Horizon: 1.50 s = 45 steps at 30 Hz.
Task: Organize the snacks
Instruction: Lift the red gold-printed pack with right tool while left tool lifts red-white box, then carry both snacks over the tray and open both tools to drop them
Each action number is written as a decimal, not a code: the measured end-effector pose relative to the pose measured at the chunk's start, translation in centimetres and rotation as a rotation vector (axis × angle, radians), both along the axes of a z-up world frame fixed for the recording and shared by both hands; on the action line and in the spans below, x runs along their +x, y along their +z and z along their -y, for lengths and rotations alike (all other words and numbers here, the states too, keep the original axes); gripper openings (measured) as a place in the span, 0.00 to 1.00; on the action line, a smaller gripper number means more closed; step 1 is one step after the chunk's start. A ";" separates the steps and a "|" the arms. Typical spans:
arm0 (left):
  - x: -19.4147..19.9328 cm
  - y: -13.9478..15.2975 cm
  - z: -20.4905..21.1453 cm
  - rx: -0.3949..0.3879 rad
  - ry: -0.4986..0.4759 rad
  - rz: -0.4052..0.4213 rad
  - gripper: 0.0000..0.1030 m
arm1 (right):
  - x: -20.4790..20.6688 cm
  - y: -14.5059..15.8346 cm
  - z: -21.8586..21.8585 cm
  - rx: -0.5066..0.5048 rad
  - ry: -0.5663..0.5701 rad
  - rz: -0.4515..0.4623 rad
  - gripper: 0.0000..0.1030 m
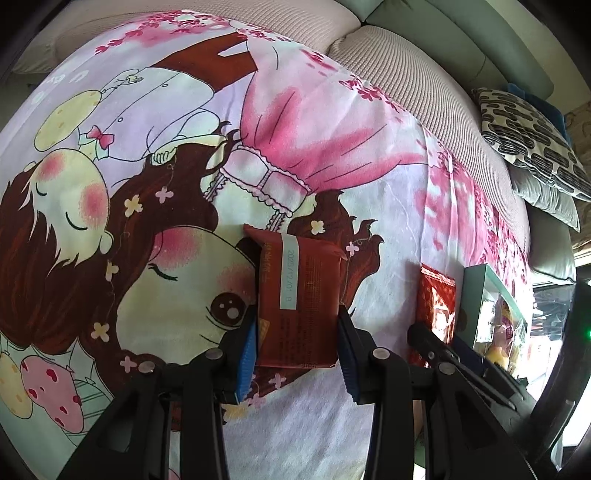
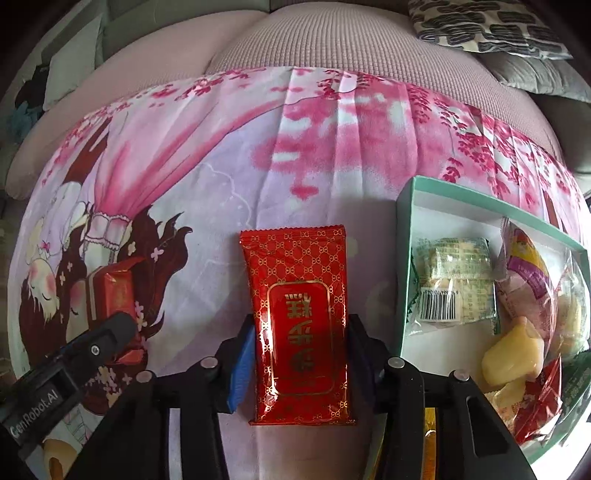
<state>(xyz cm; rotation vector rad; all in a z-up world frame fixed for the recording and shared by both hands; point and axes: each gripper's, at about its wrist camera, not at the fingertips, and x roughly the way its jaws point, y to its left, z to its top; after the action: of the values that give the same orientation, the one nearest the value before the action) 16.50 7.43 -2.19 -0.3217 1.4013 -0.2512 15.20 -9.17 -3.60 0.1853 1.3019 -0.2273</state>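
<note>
Pinching a dark red snack packet point(image 1: 299, 299) by its long sides, the left gripper point(image 1: 297, 354) holds it above a cartoon-printed bedsheet point(image 1: 177, 192) spread over a sofa point(image 1: 436, 96), jaws pressed against the wrapper with its printed date strip facing up. Just beside it, the right gripper point(image 2: 301, 358) has a bright red packet with gold lettering point(image 2: 299, 314) between its jaws, blue pads touching both edges of the wrapper. To the right of that packet sits an open teal box point(image 2: 404, 206) on the sheet, already holding a green-and-white wrapped snack point(image 2: 452, 284), a pale yellow piece point(image 2: 511, 354) and other clear-wrapped snacks. A patterned cushion point(image 2: 487, 26) lies at the sofa's far end.
</note>
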 end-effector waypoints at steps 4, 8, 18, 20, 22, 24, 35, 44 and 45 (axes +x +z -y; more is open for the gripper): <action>0.0 0.5 -0.7 -0.015 0.021 0.004 0.39 | -1.7 1.4 0.6 0.013 -0.005 0.051 0.47; 0.0 1.3 -0.9 0.006 0.034 0.029 0.39 | -2.9 2.9 0.8 0.028 0.000 0.100 0.47; -0.4 4.4 1.3 0.019 -0.005 0.113 0.39 | -6.2 7.0 1.7 0.062 -0.026 0.200 0.47; -0.6 5.0 1.7 0.018 -0.011 0.130 0.39 | -7.1 8.1 2.1 0.074 -0.028 0.215 0.47; -0.7 5.7 1.9 0.016 -0.014 0.148 0.39 | -6.4 8.4 2.5 0.082 -0.031 0.231 0.47; -0.9 6.4 2.0 0.013 -0.015 0.166 0.39 | -5.5 8.6 2.3 0.081 -0.063 0.247 0.47; -2.2 9.0 5.0 0.016 -0.084 0.244 0.39 | -6.6 10.8 4.1 0.097 -0.112 0.339 0.47; -5.5 9.8 15.2 -0.037 -0.365 0.286 0.39 | -11.2 10.4 13.6 -0.011 -0.381 0.307 0.47; -6.0 9.6 16.2 -0.040 -0.389 0.282 0.39 | -11.6 10.2 14.5 -0.013 -0.403 0.302 0.47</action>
<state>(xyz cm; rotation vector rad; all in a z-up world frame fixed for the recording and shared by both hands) 10.52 -8.82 7.43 -0.0391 1.1709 -0.6214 3.60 -23.64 6.63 0.4540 0.9532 -0.5296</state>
